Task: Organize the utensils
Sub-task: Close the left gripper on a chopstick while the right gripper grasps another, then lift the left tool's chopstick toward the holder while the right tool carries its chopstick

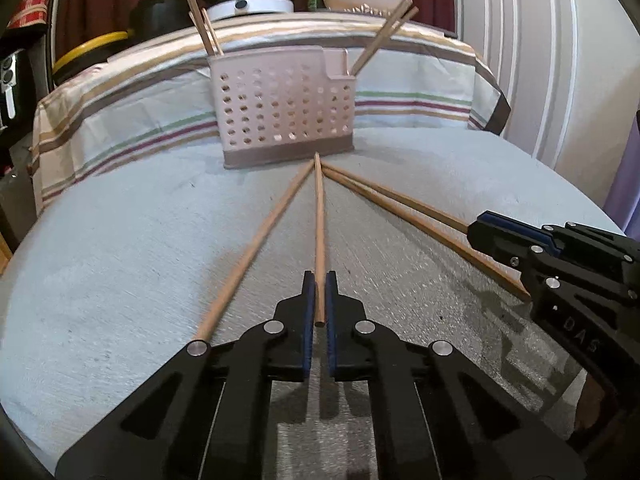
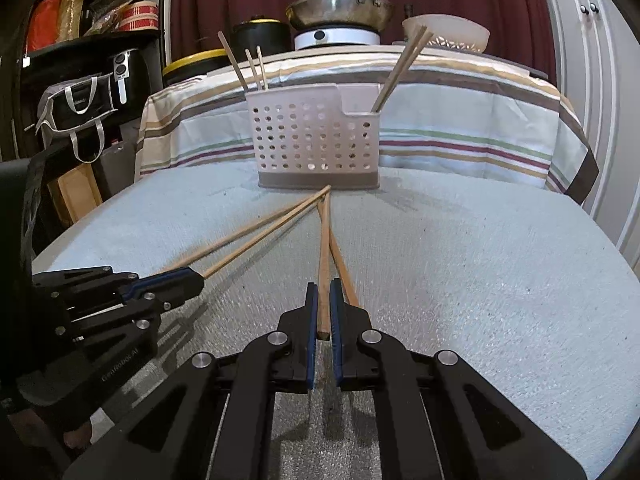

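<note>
Several wooden chopsticks fan out on the grey table, tips meeting in front of a pale perforated utensil holder (image 1: 286,108) (image 2: 316,136). My left gripper (image 1: 319,278) is shut on the thick end of the middle chopstick (image 1: 319,220); a second chopstick (image 1: 256,248) lies free to its left. My right gripper (image 2: 324,286) is shut on another chopstick (image 2: 325,248), with a loose chopstick (image 2: 340,264) running under its right finger. Each gripper shows in the other's view: the right gripper (image 1: 476,227), the left gripper (image 2: 198,278). More chopsticks (image 2: 256,68) stand in the holder's end compartments.
A striped cloth (image 1: 400,92) covers the raised surface behind the holder. Further back stand a steel pan (image 2: 340,8) on a white cooker, a black pot and a pale bowl (image 2: 448,32). Dark shelves (image 2: 92,52) with bags are at the left, white cupboard doors (image 1: 540,40) at the right.
</note>
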Demonstrator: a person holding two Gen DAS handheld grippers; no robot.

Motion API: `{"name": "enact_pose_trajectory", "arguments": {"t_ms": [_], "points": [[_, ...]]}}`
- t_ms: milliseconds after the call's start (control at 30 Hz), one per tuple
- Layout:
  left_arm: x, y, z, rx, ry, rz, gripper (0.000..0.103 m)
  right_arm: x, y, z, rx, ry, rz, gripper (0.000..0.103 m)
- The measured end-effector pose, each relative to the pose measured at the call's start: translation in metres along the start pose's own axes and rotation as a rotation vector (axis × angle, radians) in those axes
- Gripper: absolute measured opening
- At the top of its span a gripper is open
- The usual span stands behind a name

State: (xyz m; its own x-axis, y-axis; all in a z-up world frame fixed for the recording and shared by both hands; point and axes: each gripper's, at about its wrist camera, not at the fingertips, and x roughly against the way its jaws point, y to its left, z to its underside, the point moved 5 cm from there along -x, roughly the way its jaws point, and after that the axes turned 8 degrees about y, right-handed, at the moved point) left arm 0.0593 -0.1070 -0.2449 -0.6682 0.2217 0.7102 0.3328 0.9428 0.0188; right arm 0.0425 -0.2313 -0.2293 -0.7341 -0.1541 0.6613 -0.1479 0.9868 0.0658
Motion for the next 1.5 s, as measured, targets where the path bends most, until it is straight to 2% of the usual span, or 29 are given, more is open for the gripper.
{"name": "enact_pose_trajectory", "arguments": {"t_ms": [367, 1033, 1500], "points": [[0.029, 0.014, -0.016, 0.018, -0.094, -0.027, 0.005, 0.017, 0.002, -0.016, 0.014, -0.052, 0.004, 0.007], [0.06, 0.033, -0.038, 0.064, -0.175, -0.051, 0.005, 0.034, 0.007, -0.033, 0.031, -0.116, 0.008, 0.007], [0.068, 0.06, -0.058, 0.141, -0.171, -0.032, 0.005, 0.041, 0.012, -0.066, 0.057, -0.17, 0.011, 0.007]]}}
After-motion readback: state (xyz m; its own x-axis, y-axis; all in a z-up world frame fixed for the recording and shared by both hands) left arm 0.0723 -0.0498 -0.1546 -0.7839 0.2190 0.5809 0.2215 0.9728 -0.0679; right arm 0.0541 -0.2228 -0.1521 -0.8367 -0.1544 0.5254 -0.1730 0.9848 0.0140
